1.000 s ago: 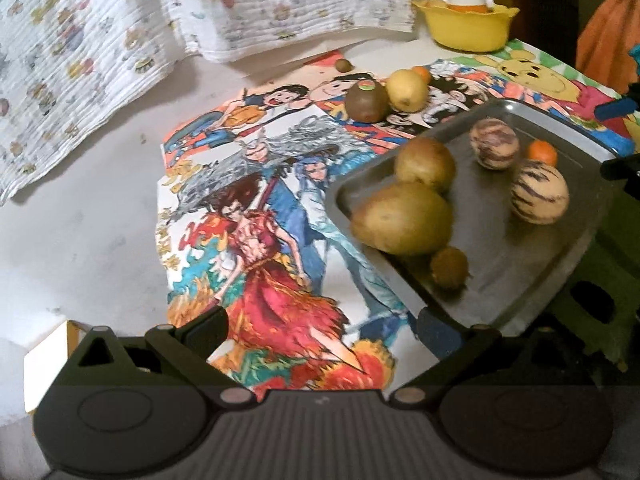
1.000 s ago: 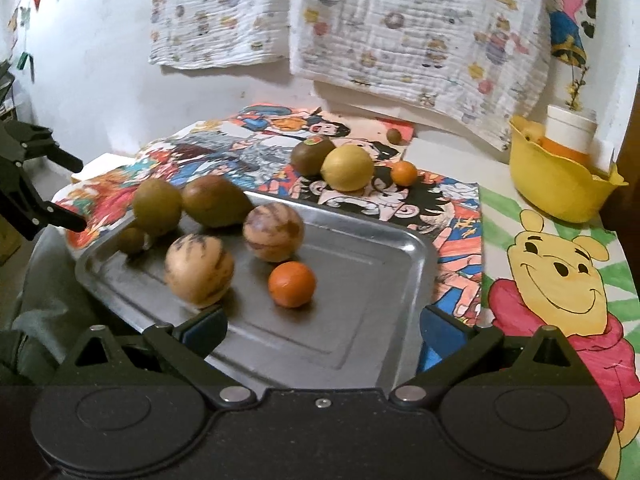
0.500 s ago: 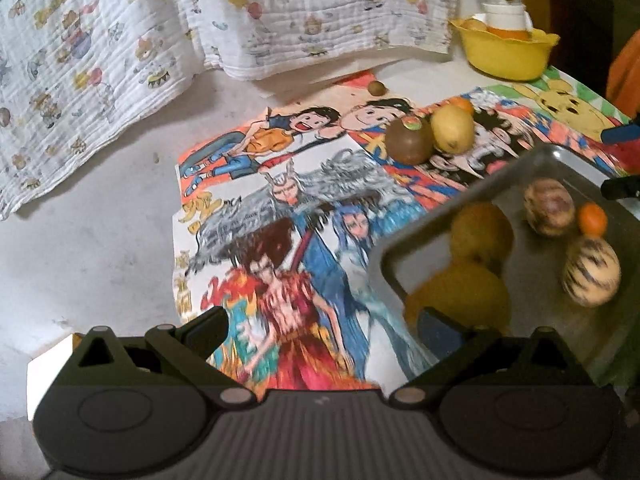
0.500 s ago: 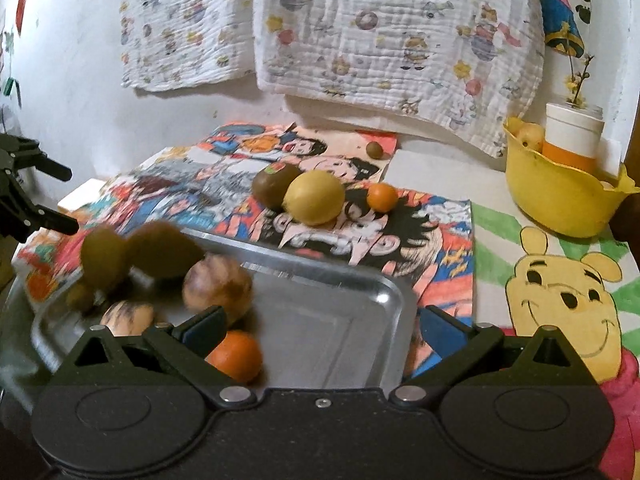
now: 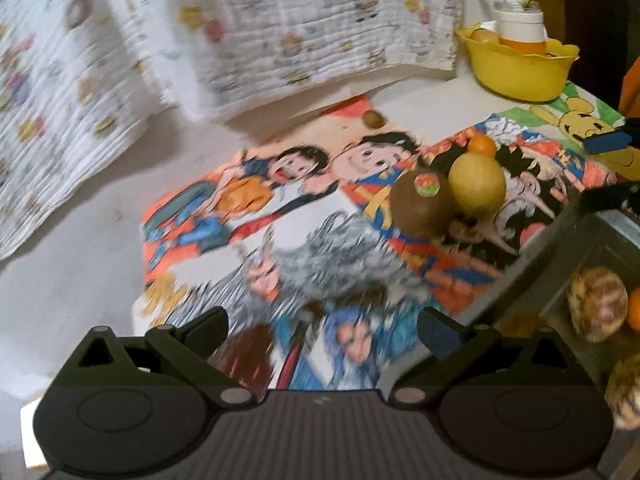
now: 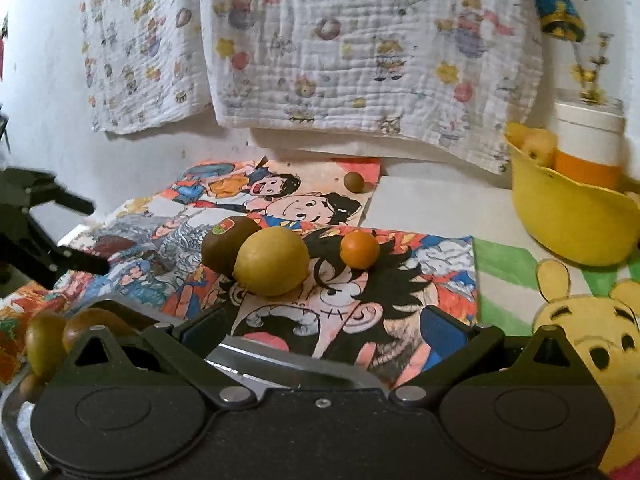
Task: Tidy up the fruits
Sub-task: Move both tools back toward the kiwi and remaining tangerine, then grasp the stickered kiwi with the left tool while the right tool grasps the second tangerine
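Observation:
A brown fruit with a round sticker (image 5: 420,208) (image 6: 228,244), a yellow lemon (image 5: 476,188) (image 6: 272,266) and a small orange (image 5: 482,146) (image 6: 360,249) lie together on the cartoon mat. A small brown fruit (image 6: 354,181) lies farther back. The steel tray (image 5: 560,248) (image 6: 256,360) holds a striped fruit (image 5: 598,304) and greenish-brown fruits (image 6: 44,340). My left gripper (image 5: 324,332) is open over the mat, left of the tray. My right gripper (image 6: 324,326) is open above the tray's far rim, a short way before the lemon.
A yellow bowl (image 6: 568,220) with a white and orange cup (image 6: 588,144) stands at the back right. Printed cloths (image 6: 360,40) hang on the wall behind. The left gripper's fingers (image 6: 52,232) show at the left of the right wrist view.
Both views have moved forward toward the three fruits on the mat. The tray has slid to the right edge of the left view and under the right gripper.

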`<state>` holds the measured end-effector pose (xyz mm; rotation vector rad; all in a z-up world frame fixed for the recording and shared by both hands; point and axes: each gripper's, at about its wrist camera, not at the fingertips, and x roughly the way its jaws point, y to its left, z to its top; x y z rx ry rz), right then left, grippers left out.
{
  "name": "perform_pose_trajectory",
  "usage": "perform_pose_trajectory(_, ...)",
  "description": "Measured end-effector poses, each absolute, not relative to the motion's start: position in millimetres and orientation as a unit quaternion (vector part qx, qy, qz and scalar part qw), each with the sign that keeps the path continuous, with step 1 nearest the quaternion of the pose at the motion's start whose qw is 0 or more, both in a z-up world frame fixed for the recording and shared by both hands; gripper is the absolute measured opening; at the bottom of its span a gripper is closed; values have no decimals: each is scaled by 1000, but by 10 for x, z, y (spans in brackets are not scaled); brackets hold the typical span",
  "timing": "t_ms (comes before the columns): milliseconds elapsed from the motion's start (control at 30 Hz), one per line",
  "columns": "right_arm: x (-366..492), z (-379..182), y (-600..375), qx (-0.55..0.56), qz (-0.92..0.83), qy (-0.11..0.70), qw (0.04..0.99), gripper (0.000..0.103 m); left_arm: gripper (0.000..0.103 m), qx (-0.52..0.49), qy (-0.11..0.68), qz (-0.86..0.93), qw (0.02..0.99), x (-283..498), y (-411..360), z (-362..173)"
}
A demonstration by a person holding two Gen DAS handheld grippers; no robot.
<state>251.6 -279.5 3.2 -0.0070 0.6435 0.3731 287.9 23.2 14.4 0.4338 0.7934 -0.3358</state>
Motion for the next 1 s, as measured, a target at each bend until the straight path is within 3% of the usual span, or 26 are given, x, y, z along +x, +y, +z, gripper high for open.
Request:
perform_pose_trajectory(267,2758,-53,-2690,-49,195,334,921,102,102,218,383,-204,874,3246,-30,-5)
perform_pose_trajectory(733,3261,-177,-2683,-120,116,343,924,102,102,252,315,-272,874,3474,-329,-180)
perform_pose_trajectory(1000,3450,-237,-2579,-157,132,348,915,89,98,302,273,-308,860,3434,-425,-295)
